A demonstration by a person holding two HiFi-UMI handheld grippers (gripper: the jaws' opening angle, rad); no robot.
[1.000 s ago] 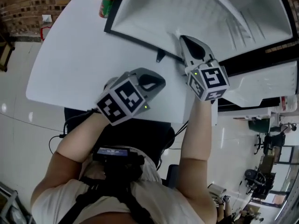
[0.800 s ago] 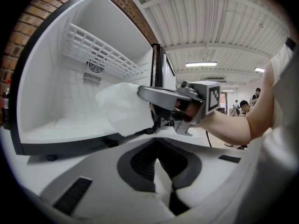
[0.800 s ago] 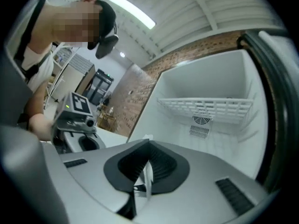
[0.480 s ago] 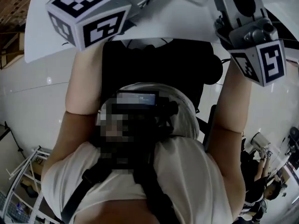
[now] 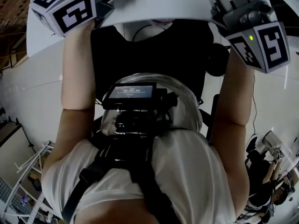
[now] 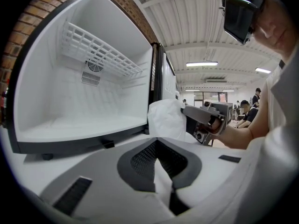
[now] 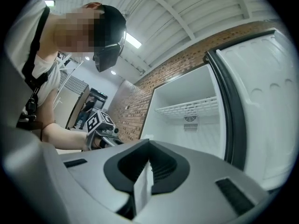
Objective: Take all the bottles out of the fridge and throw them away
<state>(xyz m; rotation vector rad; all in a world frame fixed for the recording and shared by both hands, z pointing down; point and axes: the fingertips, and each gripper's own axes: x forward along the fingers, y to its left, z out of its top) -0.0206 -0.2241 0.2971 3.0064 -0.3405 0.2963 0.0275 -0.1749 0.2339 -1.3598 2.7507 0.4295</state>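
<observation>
Fridge [image 6: 79, 101] ahead looks empty; left gripper [image 6: 159, 162] & right gripper [image 7: 147, 162], now raised, each pinch white bag [image 6: 166, 120]; disposal prob. next.

White table [image 5: 154, 6] under 1 open white fridge [image 6: 84, 87] with wire shelf

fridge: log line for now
fridge open, interior looks empty | left claw shut on white bag | right claw shut on white bag
</observation>
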